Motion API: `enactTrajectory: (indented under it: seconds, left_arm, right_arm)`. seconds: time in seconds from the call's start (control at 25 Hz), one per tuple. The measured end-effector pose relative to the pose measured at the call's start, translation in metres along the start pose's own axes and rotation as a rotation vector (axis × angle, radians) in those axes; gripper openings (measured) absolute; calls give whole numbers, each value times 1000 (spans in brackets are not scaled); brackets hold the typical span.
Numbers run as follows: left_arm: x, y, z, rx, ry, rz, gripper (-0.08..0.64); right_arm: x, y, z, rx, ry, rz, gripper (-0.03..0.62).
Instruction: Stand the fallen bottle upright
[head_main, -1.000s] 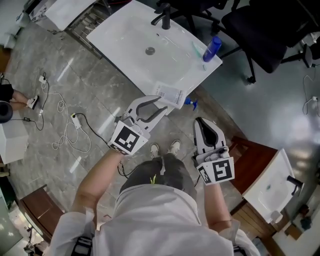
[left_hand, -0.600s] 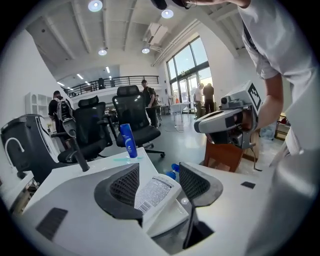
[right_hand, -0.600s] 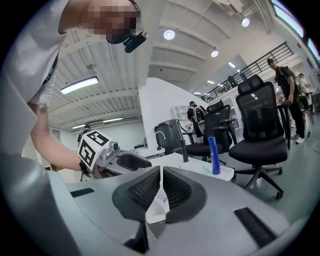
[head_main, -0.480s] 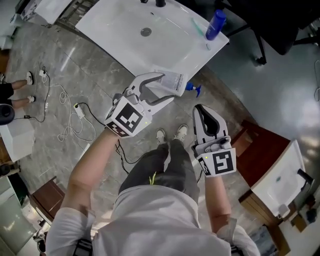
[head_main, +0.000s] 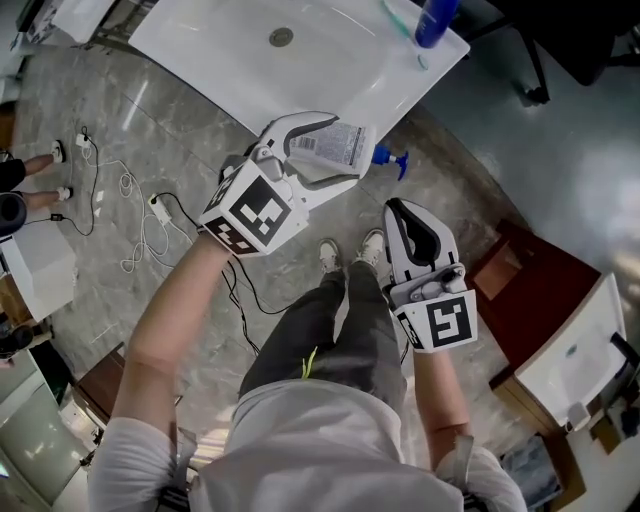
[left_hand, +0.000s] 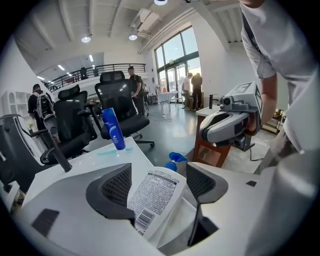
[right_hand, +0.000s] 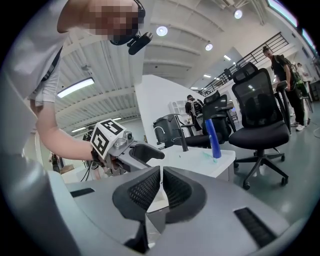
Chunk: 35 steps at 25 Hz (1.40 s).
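A white bottle (head_main: 335, 145) with a printed label and a blue pump (head_main: 388, 158) lies on its side at the near edge of the white sink top (head_main: 230, 60). My left gripper (head_main: 345, 150) straddles it. Its jaws have just been opening, and the bottle (left_hand: 155, 197) lies between the pads with a gap on the right side. In the left gripper view the gripper's tips (left_hand: 159, 175) frame the label. My right gripper (head_main: 400, 208) hangs to the right, below the pump, jaws closed together on nothing (right_hand: 161, 172).
A blue bottle (head_main: 435, 20) stands upright at the sink top's far corner beside a green toothbrush (head_main: 400, 18). Black office chairs (left_hand: 117, 95) stand beyond. Cables (head_main: 140, 230) lie on the floor at left. A second basin (head_main: 570, 360) on a wooden cabinet is at right.
Both grippers have come down. The left gripper has moved in over the fallen bottle while its jaws widened, and now has the bottle between them. The right gripper stays closed.
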<state>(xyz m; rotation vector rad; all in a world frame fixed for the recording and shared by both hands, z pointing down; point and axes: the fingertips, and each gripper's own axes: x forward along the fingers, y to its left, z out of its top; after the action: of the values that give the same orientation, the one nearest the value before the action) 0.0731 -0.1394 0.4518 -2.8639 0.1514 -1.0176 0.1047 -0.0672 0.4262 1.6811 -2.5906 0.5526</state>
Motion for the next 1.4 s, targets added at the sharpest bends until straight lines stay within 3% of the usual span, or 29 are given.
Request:
enactTrajectory:
  seconds: [0.36, 0.64, 1.4]
  left_arm:
    - [28, -7, -15, 128, 124, -125, 402]
    - [47, -15, -36, 249, 272, -224, 439]
    - [71, -24, -62, 264, 577, -384, 476]
  right_arm:
    - [3, -4, -21, 34, -13, 5, 43]
    - [4, -14, -31, 55, -26, -7, 43]
    - [0, -27, -45, 78, -37, -21, 43]
